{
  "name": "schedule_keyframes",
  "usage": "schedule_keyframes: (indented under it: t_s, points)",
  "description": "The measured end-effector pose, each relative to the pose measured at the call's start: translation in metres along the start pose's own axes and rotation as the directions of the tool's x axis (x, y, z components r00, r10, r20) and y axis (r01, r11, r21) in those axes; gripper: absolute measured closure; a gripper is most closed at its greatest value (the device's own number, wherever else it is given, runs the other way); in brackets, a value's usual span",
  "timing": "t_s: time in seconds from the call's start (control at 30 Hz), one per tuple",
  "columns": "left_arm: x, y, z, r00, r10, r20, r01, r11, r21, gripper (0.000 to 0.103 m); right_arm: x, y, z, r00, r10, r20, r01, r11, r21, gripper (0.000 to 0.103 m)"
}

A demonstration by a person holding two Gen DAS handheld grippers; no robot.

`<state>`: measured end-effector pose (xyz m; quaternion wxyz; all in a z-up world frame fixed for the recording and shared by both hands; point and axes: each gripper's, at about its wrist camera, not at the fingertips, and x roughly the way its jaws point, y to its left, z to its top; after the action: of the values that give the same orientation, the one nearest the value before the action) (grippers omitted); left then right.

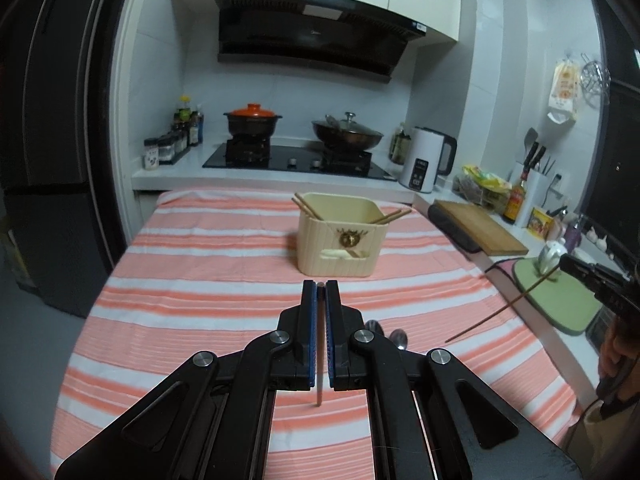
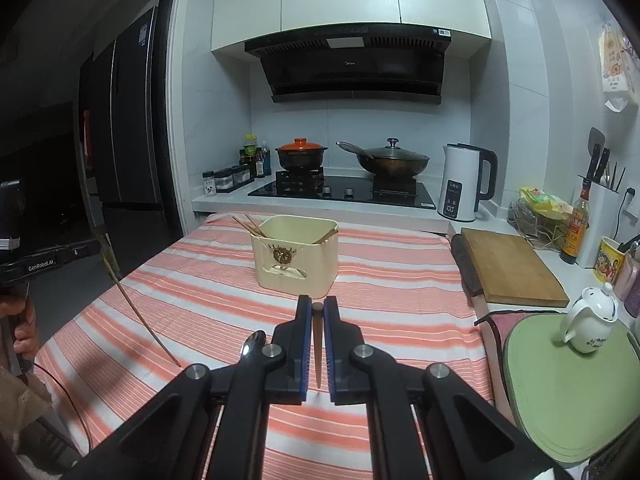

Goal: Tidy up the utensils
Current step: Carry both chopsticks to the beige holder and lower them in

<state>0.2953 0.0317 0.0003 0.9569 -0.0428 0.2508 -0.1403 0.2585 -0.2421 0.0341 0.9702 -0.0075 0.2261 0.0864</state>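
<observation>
A cream utensil holder stands on the striped cloth, with chopsticks leaning out of both sides; it also shows in the right wrist view. My left gripper is shut on a brown chopstick and holds it above the cloth, short of the holder. My right gripper is shut on another brown chopstick; that chopstick shows in the left wrist view at the right. Two spoons lie on the cloth beside the left gripper; one spoon shows left of the right gripper.
The pink-and-white striped cloth covers the table. Behind it are a stove with an orange-lidded pot and a wok, and a white kettle. A wooden cutting board, green mat and white teapot stand at the right.
</observation>
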Motion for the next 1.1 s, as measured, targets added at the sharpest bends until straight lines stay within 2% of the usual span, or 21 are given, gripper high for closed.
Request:
schedule_keyframes:
  t_s: [0.33, 0.63, 0.9, 1.1]
  points:
    - [0.002, -0.009, 0.039, 0.999, -0.032, 0.034, 0.031, 0.999, 0.020, 0.101, 0.002, 0.004, 0.027, 0.998, 0.050, 0.026, -0.050, 0.999, 0.011, 0.097]
    - [0.019, -0.027, 0.099, 0.993, -0.061, 0.100, 0.056, 0.997, 0.059, 0.101, 0.025, 0.013, 0.074, 0.993, 0.097, 0.071, -0.097, 0.995, -0.001, 0.097]
    - [0.058, -0.030, 0.171, 0.973, -0.052, 0.226, 0.044, 0.998, 0.043, 0.101, 0.067, 0.017, 0.133, 0.982, 0.080, 0.171, -0.079, 0.997, -0.012, 0.097]
    - [0.114, -0.026, 0.189, 0.957, -0.050, 0.286, 0.053, 0.999, -0.001, 0.101, 0.122, 0.016, 0.152, 0.975, 0.074, 0.209, -0.076, 0.997, 0.000, 0.097]
